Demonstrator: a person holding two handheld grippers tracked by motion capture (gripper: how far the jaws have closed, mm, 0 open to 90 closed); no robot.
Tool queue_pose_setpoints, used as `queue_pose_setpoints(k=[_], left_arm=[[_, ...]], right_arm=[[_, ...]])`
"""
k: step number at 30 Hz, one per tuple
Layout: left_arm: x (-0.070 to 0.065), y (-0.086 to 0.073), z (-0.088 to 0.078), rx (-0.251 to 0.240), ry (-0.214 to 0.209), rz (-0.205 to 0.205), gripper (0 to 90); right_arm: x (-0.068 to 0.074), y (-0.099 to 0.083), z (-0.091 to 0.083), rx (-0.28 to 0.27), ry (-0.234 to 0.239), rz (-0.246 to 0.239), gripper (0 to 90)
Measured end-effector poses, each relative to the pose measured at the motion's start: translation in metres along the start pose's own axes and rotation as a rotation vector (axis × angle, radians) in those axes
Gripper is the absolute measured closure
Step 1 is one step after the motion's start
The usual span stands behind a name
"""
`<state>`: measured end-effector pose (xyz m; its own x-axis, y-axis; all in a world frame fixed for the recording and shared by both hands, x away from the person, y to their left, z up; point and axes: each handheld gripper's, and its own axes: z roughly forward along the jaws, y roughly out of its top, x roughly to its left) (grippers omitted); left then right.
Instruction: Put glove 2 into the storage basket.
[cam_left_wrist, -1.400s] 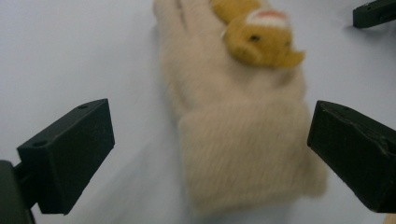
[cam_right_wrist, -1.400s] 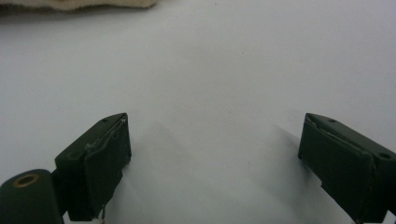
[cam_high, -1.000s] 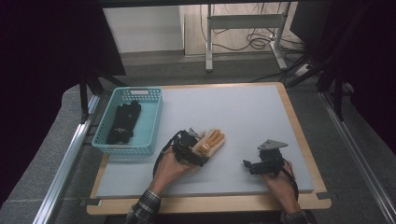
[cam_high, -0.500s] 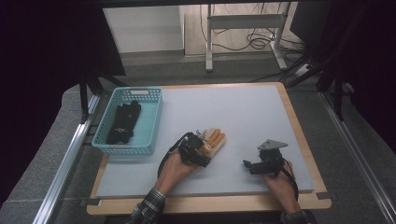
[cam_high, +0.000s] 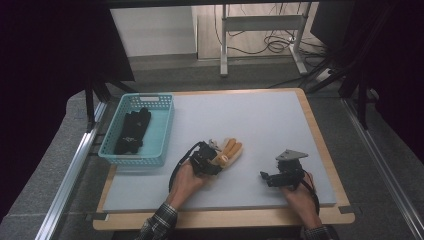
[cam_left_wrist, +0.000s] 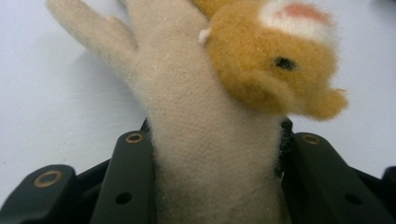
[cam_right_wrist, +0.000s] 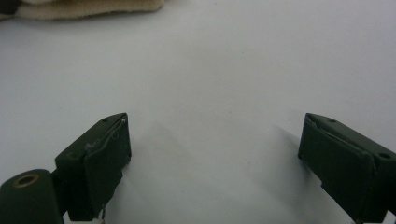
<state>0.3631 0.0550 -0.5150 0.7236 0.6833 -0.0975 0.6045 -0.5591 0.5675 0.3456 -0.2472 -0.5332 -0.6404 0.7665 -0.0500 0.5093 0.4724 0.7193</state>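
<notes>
1. Landmark: turquoise plastic lattice basket (cam_high: 162, 131), rectangular, at the left edge of the pale grey mat (cam_high: 270, 125) that covers the wood-rimmed table (cam_high: 320, 145).
2. Basket contents: a dark black fabric bundle (cam_high: 132, 131), glove-like, lying lengthwise along the basket's left half. The basket's right half shows bare floor. Whether the bundle is one piece or two, cannot tell.
3. Right of the basket, near its front right corner: left gripper (cam_high: 210, 161), black, held in the person's left hand (cam_high: 186, 179). Its jaws have just been closing and now clamp the cuff of a cream fleece glove with an orange plush animal face (cam_high: 229, 152).
4. Left gripper view confirms the hold: both black jaws press the sides of the glove's cream cuff (cam_left_wrist: 210, 158); the orange face with a black eye and pink patch sits on the glove's back, beyond the jaws; the cream fingers stretch away over the mat.
5. The glove lies flat on the mat, just right of the basket but apart from it, fingers pointing away from the person.
6. Farther right of the basket, well apart from the glove: right gripper (cam_high: 270, 177), with a grey three-cornered plate on top, in the person's right hand (cam_high: 300, 195).
7. Right gripper view: jaws stand wide over bare mat, nothing between them (cam_right_wrist: 215, 154). An edge of the cream glove shows at the top left corner.
</notes>
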Motion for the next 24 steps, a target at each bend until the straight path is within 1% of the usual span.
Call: queue_pose_setpoints(k=[5,11,18,20,21,22,24], left_arm=[[0.005,0.002,-0.006,-0.025,0.004,-0.013,59.2],[0.013,0.008,-0.022,-0.049,0.027,-0.032,58.8],[0.030,0.015,-0.043,-0.062,0.054,-0.062,58.3],[0.035,0.016,-0.049,-0.064,0.066,-0.068,58.2],[0.041,0.018,-0.057,-0.070,0.079,-0.077,58.1],[0.041,0.018,-0.057,-0.070,0.079,-0.077,58.1],[0.046,0.019,-0.065,-0.077,0.094,-0.084,58.0]], right_arm=[[0.000,0.000,0.000,0.000,-0.001,0.001,9.0],[0.000,0.000,0.000,0.001,0.001,0.001,9.0],[0.000,0.000,0.000,0.001,0.001,0.001,9.0],[0.000,0.000,0.000,0.001,0.001,0.002,9.0],[0.000,0.000,0.000,0.001,0.000,0.001,9.0],[0.000,0.000,0.000,0.001,0.000,0.001,9.0],[0.000,0.000,0.000,0.001,0.000,0.001,9.0]])
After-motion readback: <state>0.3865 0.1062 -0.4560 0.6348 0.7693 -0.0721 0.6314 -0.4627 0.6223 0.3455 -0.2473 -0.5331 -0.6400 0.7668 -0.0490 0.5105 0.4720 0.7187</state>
